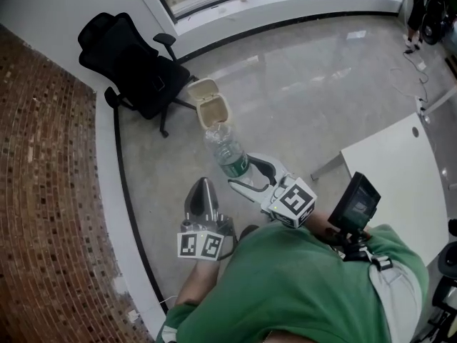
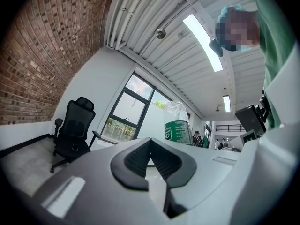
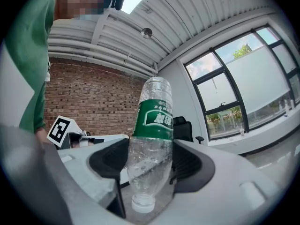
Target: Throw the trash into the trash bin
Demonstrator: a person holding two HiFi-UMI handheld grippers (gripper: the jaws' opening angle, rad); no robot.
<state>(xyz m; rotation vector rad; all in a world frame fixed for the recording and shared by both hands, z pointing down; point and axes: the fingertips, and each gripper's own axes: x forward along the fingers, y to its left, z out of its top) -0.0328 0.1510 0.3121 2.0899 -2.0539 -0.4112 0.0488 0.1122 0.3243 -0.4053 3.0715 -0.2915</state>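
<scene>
Right gripper (image 1: 250,176) clamped on the plastic bottle (image 1: 227,151), cap end inward, long axis pointing ahead at the trash bin (image 1: 208,103) on the floor (beside the chair (image 1: 136,66)). Left gripper (image 1: 202,191) closed, empty, farther from the bin.

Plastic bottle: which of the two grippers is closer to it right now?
Right. The right gripper is shut on the plastic bottle, toward its capped end. The left gripper, shut and empty, sits off to the bottle's left, apart from it.
</scene>
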